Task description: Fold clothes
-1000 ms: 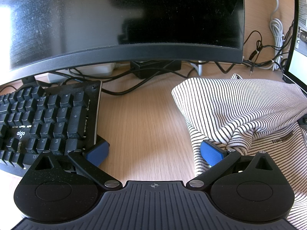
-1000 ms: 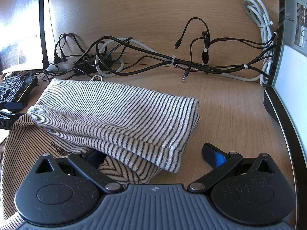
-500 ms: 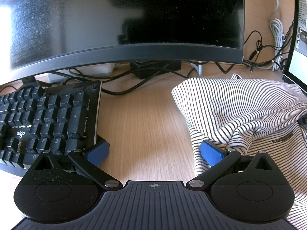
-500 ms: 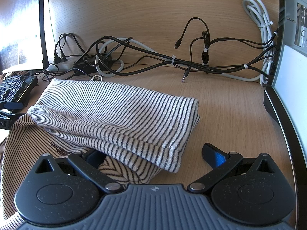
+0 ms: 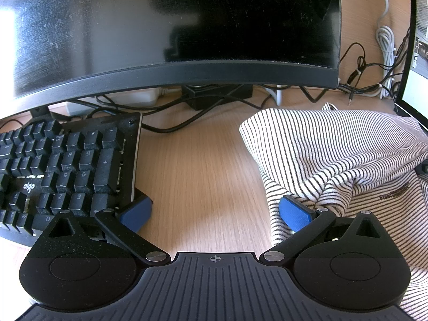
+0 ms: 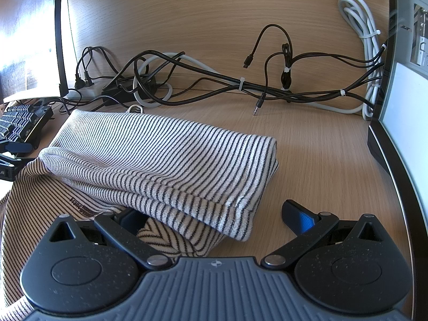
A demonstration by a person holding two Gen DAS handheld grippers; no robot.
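The desk (image 6: 307, 144) carries a dark monitor (image 5: 171, 32) along its back edge, a keyboard (image 5: 67, 160) at the left and cables (image 6: 214, 80) at the rear. The striped garment (image 6: 160, 155) lies mid-desk toward the front edge, its far part doubled over into a thick fold; the near part remains loose and spread (judged partly folded, at least one fold outstanding). The left hand-held gripper (image 5: 214, 211) and right hand-held gripper (image 6: 214, 216) both stand wide, gripping nothing, each with one finger tucked under the cloth's edge.
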